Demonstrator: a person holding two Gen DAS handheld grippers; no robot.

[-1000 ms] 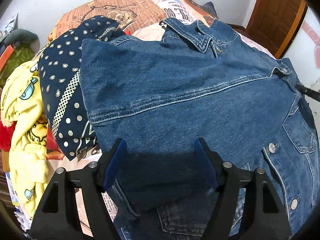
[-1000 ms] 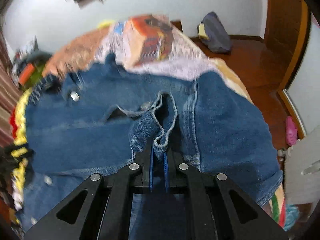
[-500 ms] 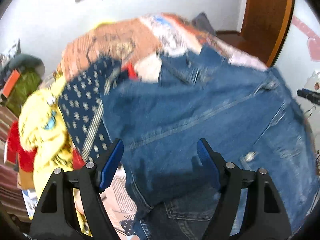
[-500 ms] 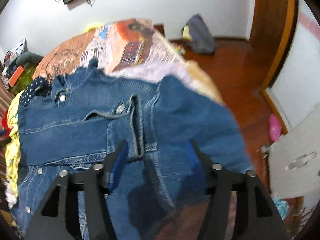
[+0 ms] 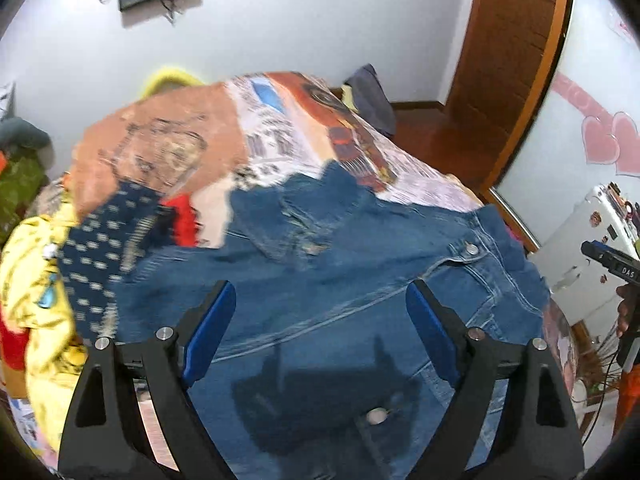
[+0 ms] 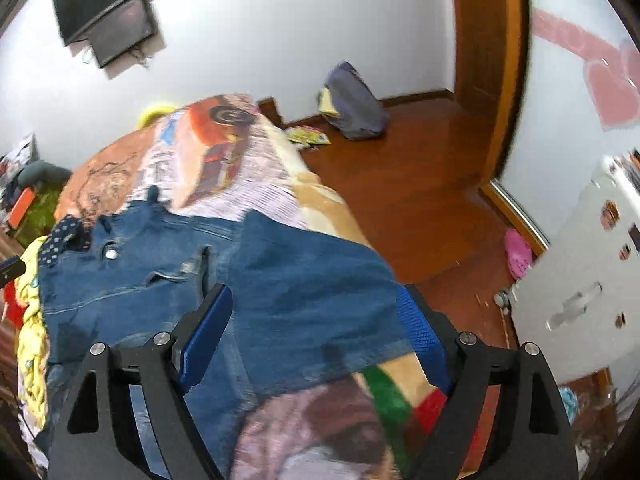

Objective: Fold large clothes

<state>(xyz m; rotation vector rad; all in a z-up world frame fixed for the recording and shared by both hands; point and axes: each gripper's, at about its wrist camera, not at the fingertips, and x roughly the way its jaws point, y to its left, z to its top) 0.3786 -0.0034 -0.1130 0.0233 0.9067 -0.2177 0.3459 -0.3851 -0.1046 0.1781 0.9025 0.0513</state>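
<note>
1. The blue denim jacket [image 5: 360, 280] lies spread flat on the bed, over the printed bedspread [image 5: 280, 140] with its orange, newspaper and red-car patches. Its collar points toward the far wall, and a metal snap button [image 5: 472, 249] shows near the right shoulder seam.
2. In the right wrist view the same blue denim jacket [image 6: 300, 280] has a sleeve or side panel laid over the body, reaching close to the bed's right edge.
3. The left gripper [image 5: 320, 336] hangs above the middle of the jacket with its blue-padded fingers [image 5: 208, 332] spread wide, pinching nothing; its shadow falls on the denim below.
4. The right gripper [image 6: 316, 332] hangs above the jacket's right side, blue pads likewise wide apart and empty.
5. Just left of the jacket lies a navy polka-dot cloth [image 5: 104, 248], partly under the denim edge, with a yellow cartoon-print garment [image 5: 36, 300] beside it, farther left.
6. Beyond the bed, a dark bag [image 6: 356, 108] rests on the wooden floor [image 6: 400, 184] by the white wall, a dark screen [image 6: 108, 20] hangs on that wall, and a pink slipper [image 6: 518, 258] lies near a white cabinet [image 6: 580, 288].
</note>
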